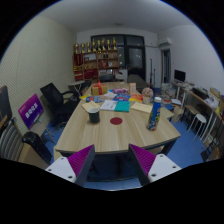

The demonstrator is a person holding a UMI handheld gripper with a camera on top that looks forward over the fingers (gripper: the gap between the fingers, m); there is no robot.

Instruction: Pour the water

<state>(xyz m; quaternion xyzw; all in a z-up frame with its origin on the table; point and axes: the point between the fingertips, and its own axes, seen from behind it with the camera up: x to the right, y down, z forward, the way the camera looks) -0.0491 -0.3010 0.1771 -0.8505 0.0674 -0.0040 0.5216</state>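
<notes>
Gripper: we see our gripper (112, 160) held well back from the table, its two fingers spread wide with purple pads (80, 160) facing each other and nothing between them

Table: we face a wooden table (105, 135) from its near edge, with clutter along the middle and far side

Likely water holder: we judge the tall blue bottle (154, 113) to be the thing to pour from; it stands upright near the right edge of the table, ahead of us and beyond the right finger

Likely receiver: we take the dark cup (93, 112) as the target; it stands upright left of centre, beyond the left finger and well apart from the bottle

Key relation: the bottle lies forward and to the right of the gap between our fingers, its long axis vertical, so we judge the coming move as a reach ahead and rightward with the fingers kept level to close on its sides

Other things: a small red disc (116, 120) lies flat between cup and bottle; papers and boxes (118, 100) sit behind them; a black chair (55, 98) stands at the left

Progress: we judge the task not yet begun, nothing being held

Risk: the bottle is tall and near the table edge, so a sideways nudge could tip it
</notes>
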